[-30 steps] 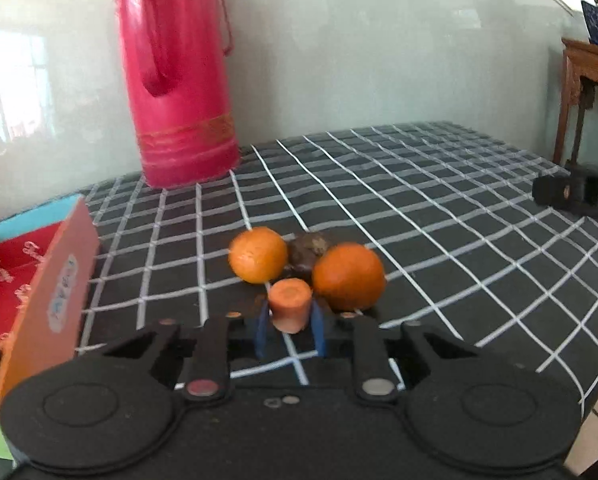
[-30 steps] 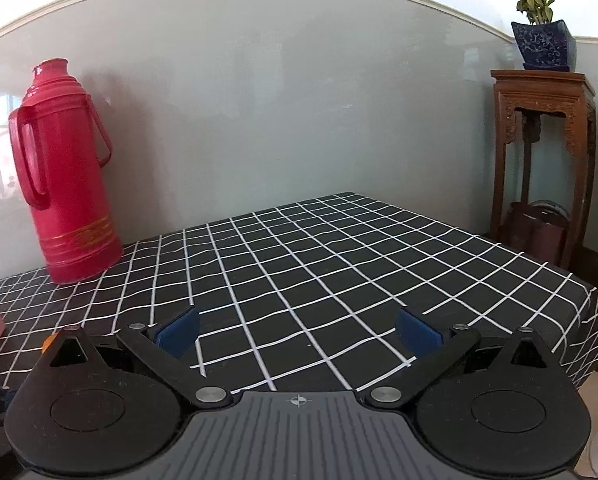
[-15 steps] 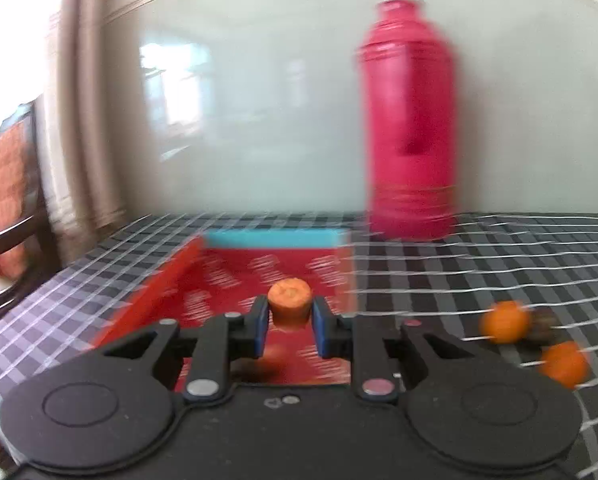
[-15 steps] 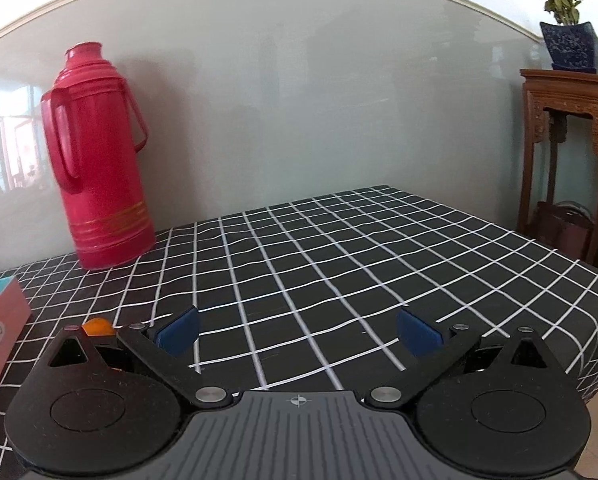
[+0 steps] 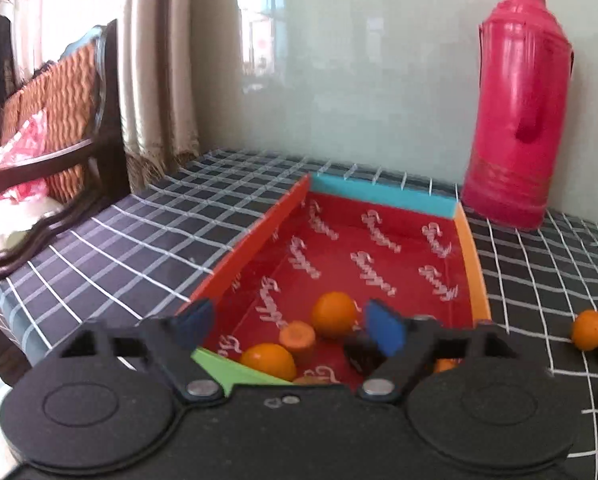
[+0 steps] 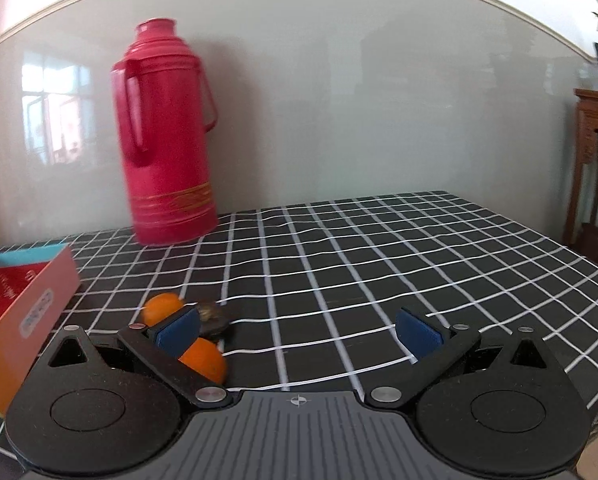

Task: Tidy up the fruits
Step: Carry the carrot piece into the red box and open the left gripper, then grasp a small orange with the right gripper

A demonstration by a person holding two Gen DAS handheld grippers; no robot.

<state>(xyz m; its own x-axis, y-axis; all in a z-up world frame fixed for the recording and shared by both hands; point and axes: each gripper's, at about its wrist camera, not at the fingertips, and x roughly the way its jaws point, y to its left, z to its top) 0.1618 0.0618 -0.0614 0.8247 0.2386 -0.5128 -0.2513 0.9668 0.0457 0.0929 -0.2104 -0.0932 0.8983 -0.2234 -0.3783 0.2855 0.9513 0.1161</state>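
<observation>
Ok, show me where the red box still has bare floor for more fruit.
The red box has bare floor across its far half, toward the teal wall. The near end is crowded: two oranges and the carrot piece.

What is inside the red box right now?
In the red box: two oranges, a carrot piece and a dark item. The left gripper, jaws open, covers the near end.

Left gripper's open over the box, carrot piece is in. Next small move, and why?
Probably swing the left gripper right, toward the oranges on the cloth. It is open and empty; the carrot piece lies in the red box beside two oranges, while two oranges and a dark fruit remain outside.
</observation>
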